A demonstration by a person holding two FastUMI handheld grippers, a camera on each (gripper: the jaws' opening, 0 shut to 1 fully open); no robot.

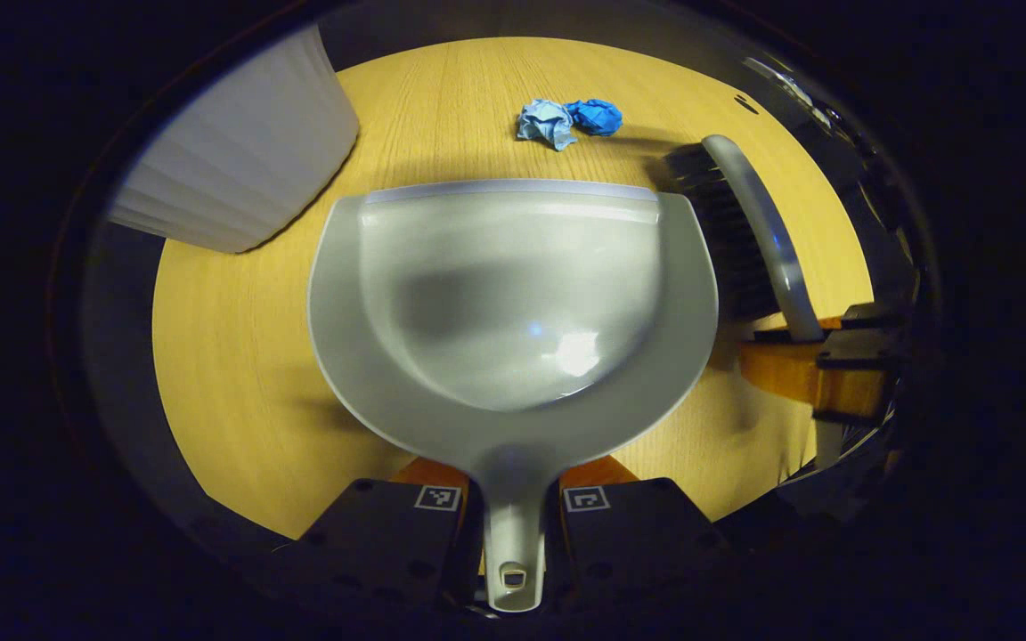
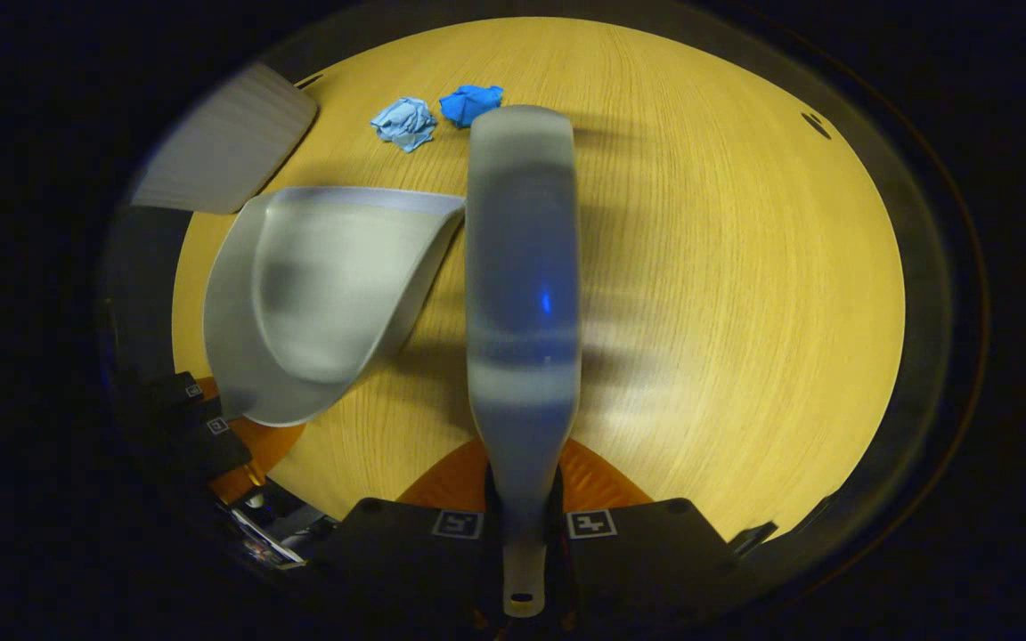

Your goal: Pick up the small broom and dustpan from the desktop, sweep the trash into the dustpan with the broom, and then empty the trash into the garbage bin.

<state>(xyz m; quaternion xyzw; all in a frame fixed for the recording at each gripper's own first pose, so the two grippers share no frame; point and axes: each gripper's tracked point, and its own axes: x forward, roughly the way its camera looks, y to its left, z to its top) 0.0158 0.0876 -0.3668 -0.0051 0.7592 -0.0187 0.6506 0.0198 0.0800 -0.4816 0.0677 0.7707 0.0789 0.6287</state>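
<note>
My left gripper (image 1: 513, 521) is shut on the handle of the grey dustpan (image 1: 513, 294), whose open lip faces the far side of the wooden table (image 1: 237, 374). Two crumpled blue paper balls (image 1: 566, 120) lie just beyond that lip. My right gripper (image 2: 522, 525) is shut on the handle of the small grey broom (image 2: 522, 267), seen from its back. In the left gripper view the broom (image 1: 758, 236) with dark bristles stands right of the dustpan, held by the right gripper (image 1: 820, 369). In the right gripper view the dustpan (image 2: 317, 294) lies left of the broom, and the paper balls (image 2: 433, 111) sit ahead.
A white ribbed garbage bin (image 1: 237, 151) stands at the far left of the table, left of the dustpan; it is also at the upper left in the right gripper view (image 2: 228, 147). Bare wooden tabletop (image 2: 745, 285) stretches to the broom's right.
</note>
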